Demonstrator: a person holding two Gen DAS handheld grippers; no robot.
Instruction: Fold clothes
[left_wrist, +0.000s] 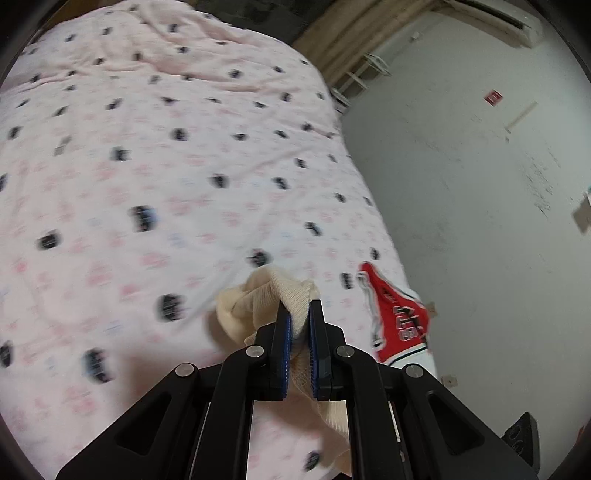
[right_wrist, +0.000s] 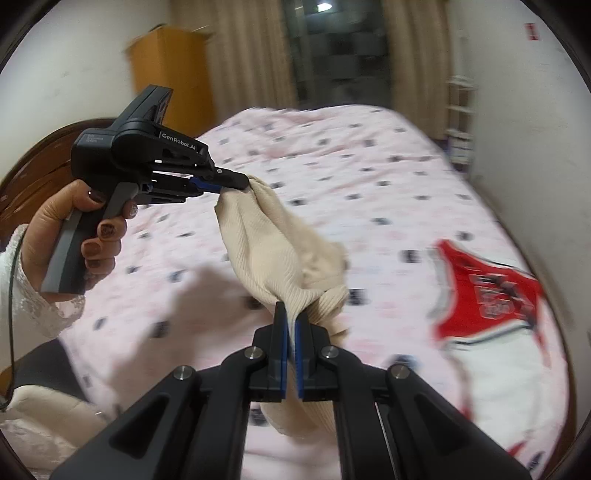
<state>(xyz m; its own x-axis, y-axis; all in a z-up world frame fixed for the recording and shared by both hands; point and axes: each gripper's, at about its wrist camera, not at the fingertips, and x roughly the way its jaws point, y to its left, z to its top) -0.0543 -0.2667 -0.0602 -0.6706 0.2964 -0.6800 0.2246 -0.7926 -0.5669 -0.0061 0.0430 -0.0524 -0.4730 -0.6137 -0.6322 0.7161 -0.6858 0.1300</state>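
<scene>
Where the left wrist view looks down along its own fingers, the left tongs (left_wrist: 300, 308) are clamped on a bunched edge of a cream ribbed garment (left_wrist: 258, 299), with the cloth squeezed between the blue pads and more of it hanging down under the tool. Beneath it lies a bed (left_wrist: 147, 166) covered in pale pink bedding with dark and pink marks. A red and white jersey (left_wrist: 395, 317) lies flat near the bed's right edge, apart from the cream cloth, and a grey-white wall (left_wrist: 461, 184) rises beyond. In the right wrist view, the right tongs (right_wrist: 290, 317) pinch another ribbed end of the same cream garment (right_wrist: 273, 243), which stretches up and to the left through the air above the bed (right_wrist: 332, 177). There the left tongs (right_wrist: 245, 183) grip its far corner, held in a person's hand (right_wrist: 74, 225) with painted nails and a white lace sleeve (right_wrist: 33, 295). The jersey (right_wrist: 484, 295) lies on the bedding to the right. Curtains (right_wrist: 251, 51) and a wooden cabinet (right_wrist: 170, 70) stand behind the bed.
</scene>
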